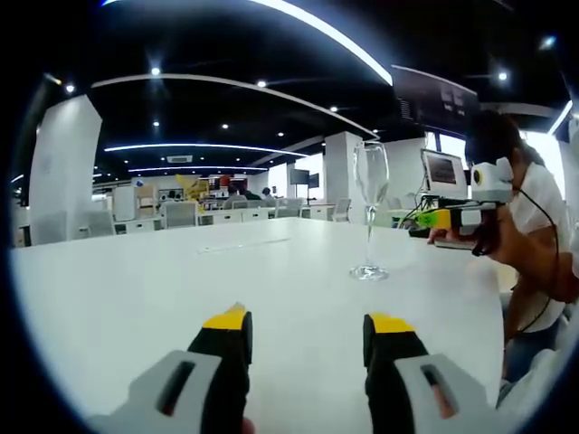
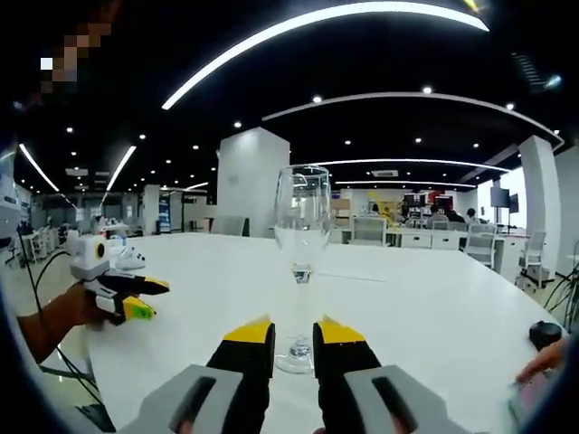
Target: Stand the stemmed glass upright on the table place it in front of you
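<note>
Clear stemmed glass (image 2: 301,262) stands upright between right claw (image 2: 294,331) tips, ungripped; left claw (image 1: 308,321) gapes empty.

Grey tongs (image 1: 308,336) with black jaws, yellow tips; sleeve (image 1: 543,194) seemingly white.

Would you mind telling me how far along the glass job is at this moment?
Done, by the look of it: the stemmed glass stands upright on the white table, base flat. In hand: the right gripper sits at the stem near the base, jaws close together; whether they grip cannot be told. The left gripper is open, well short of the glass. Left: probably only withdrawing the right gripper.
</note>
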{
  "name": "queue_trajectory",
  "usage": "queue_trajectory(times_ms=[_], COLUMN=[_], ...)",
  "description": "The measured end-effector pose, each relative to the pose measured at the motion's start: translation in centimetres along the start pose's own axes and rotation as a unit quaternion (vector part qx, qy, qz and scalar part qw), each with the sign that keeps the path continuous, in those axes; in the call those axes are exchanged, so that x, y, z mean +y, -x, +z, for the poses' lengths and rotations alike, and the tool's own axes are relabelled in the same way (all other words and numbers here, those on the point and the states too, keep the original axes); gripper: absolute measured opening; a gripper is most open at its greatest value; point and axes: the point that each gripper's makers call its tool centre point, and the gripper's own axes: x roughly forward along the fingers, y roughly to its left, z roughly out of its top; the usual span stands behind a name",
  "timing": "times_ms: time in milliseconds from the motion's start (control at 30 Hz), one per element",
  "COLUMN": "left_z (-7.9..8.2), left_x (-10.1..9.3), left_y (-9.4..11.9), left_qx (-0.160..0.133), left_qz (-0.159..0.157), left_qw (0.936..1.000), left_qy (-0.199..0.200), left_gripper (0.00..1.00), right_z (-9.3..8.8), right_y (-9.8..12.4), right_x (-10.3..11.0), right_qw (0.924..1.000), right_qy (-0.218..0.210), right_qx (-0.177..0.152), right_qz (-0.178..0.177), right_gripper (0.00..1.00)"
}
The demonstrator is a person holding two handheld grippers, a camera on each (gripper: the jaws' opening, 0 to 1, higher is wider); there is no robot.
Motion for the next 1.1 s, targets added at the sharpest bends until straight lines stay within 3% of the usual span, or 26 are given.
queue_trajectory(times_ms=[533, 1100], left_z=[0.0, -0.1], left_x=[-0.1, -0.2], left_y=[0.0, -0.1], left_qx=[-0.001, 0.001], left_qz=[-0.002, -0.004], left_qw=[1.0, 1.0], left_qy=[0.001, 0.002], left_gripper=[0.49, 0.49], right_z=[-0.2, 0.0], right_y=[-0.5, -2.5], right_x=[-0.1, 0.0], right_qw=[1.0, 0.9999], right_qy=[0.0, 0.003], right_qx=[0.002, 0.002], right_qz=[0.0, 0.009], right_gripper=[0.21, 0.21])
